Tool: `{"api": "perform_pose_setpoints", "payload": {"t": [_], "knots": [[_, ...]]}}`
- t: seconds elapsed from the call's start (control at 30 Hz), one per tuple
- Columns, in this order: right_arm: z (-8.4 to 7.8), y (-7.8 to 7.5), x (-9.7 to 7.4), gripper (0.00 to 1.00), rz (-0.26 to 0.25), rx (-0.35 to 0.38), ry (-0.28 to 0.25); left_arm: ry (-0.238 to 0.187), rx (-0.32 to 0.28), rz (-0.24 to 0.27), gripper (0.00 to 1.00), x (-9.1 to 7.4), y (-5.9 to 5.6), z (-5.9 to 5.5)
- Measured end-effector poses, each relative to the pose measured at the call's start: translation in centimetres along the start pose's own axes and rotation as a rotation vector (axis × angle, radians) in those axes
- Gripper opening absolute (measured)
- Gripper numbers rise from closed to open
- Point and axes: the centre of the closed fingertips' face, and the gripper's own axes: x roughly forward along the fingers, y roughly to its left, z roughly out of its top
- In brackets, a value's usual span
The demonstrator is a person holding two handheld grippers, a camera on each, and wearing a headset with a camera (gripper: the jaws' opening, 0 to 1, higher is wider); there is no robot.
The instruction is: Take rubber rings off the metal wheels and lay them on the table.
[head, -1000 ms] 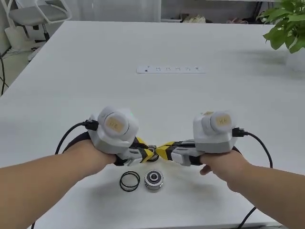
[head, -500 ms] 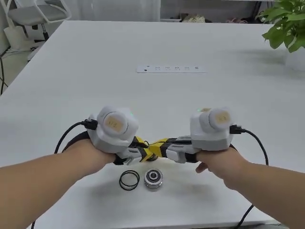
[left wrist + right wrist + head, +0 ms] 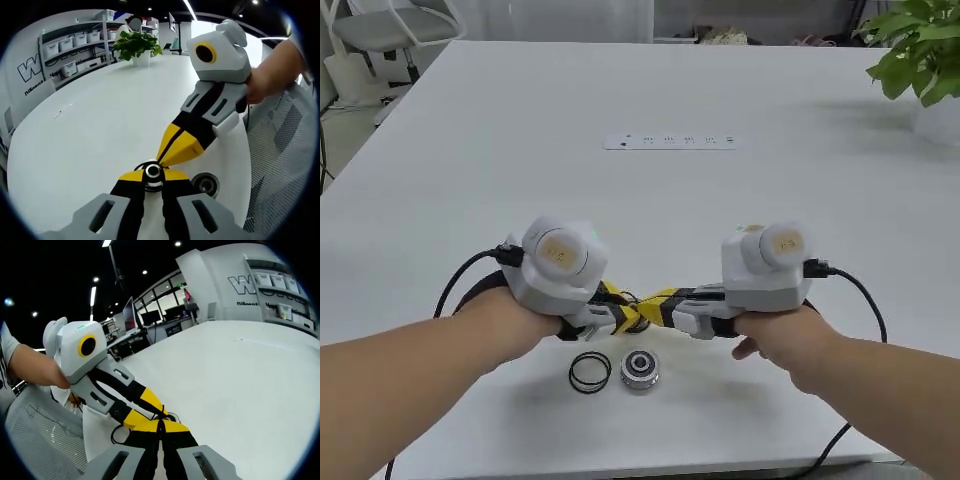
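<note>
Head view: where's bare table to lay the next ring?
Crowded: near edge, where left gripper and right gripper meet by the rubber rings and metal wheel. Bare: the table between them and the power strip, and beyond the strip toward the plant.

Big white table [image 3: 770,190] with a power strip [image 3: 670,141] lying mid-top, a leafy potted plant [image 3: 912,55] at the far right corner and an office chair [image 3: 390,30] past the far left. Shelves [image 3: 75,44] of bins line a lettered white wall [image 3: 30,75] under a dark, spot-lit ceiling [image 3: 60,270].

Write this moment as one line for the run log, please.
left gripper: shut on held wheel | right gripper: shut, tips at held wheel | table: rubber ring, second wheel
</note>
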Motion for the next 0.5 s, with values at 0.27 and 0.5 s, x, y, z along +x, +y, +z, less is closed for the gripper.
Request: {"api": "perform_pose_setpoints", "payload": {"t": [0.27, 0.5], "knots": [[-0.04, -0.17, -0.02, 0.00, -0.002, 0.012, -0.003, -0.004, -0.019, -0.002, 0.08, -0.06, -0.07, -0.01], [-0.10, -0.39, -0.07, 0.00, -0.002, 0.027, -0.005, -0.011, -0.025, -0.008, 0.08, -0.02, -0.07, -0.02]]}}
